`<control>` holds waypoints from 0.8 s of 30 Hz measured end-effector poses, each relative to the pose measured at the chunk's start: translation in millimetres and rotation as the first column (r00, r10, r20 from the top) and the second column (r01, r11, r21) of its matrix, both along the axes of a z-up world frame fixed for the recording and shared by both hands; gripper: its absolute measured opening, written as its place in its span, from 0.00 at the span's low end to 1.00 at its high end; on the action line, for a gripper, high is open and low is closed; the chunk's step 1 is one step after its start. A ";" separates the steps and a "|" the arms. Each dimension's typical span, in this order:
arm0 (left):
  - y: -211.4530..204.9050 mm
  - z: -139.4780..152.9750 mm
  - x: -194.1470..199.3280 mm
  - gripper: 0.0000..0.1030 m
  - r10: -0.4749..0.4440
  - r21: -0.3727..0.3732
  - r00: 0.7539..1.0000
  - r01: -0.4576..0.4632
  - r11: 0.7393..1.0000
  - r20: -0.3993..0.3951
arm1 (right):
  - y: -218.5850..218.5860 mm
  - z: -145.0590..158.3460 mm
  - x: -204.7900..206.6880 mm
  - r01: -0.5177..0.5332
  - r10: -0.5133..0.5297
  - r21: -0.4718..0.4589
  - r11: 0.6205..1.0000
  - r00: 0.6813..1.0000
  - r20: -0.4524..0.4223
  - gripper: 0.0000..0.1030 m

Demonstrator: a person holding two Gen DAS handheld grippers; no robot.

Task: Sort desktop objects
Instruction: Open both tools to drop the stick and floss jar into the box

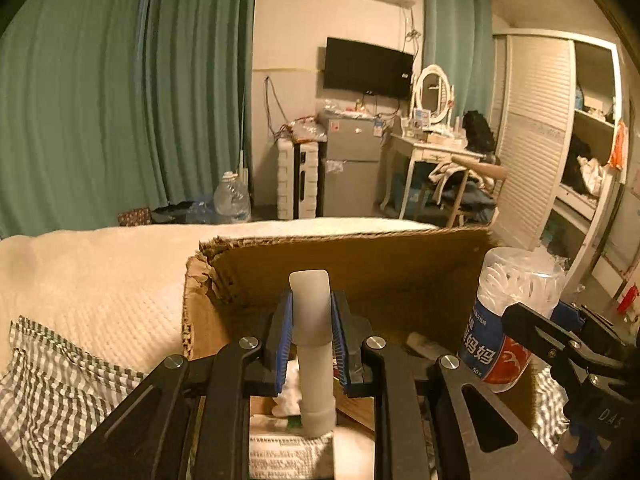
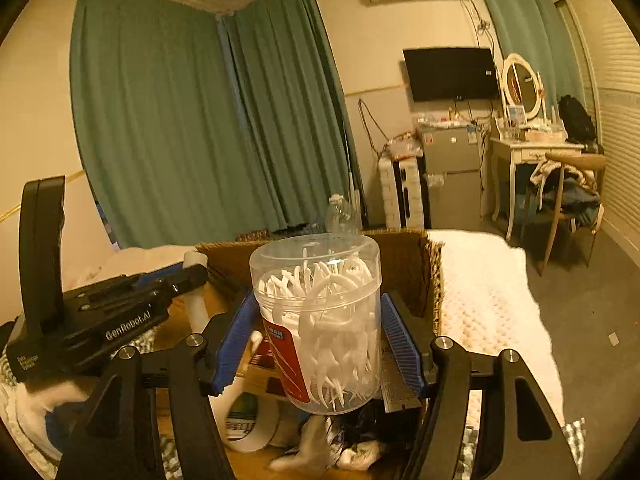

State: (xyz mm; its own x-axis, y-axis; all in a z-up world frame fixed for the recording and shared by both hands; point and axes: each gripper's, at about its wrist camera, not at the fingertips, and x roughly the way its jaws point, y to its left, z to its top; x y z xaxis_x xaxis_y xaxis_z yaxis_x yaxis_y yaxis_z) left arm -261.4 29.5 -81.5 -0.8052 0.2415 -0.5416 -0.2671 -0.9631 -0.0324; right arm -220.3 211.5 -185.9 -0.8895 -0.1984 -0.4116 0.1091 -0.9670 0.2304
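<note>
My left gripper (image 1: 311, 320) is shut on a white plastic tube (image 1: 312, 336) and holds it upright over the open cardboard box (image 1: 360, 268). My right gripper (image 2: 318, 320) is shut on a clear jar of white floss picks (image 2: 320, 320) with a red and blue label, held above the same box (image 2: 404, 264). The jar also shows at the right of the left wrist view (image 1: 508, 316), with the right gripper (image 1: 568, 344) behind it. The left gripper with its tube shows at the left of the right wrist view (image 2: 120, 308).
The box sits on a bed with a white quilted cover (image 1: 100, 280) and a grey checked cloth (image 1: 52, 392). Inside the box lie a roll of tape (image 2: 248, 420), papers and crumpled white items (image 2: 352, 452). The box's far wall (image 1: 360, 248) stands just ahead.
</note>
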 end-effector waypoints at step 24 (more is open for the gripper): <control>-19.5 85.2 67.4 0.94 0.067 0.029 0.991 -0.064 0.998 -0.116 | 5.5 55.6 46.6 0.065 -0.065 0.012 0.998 0.998 -0.023 0.75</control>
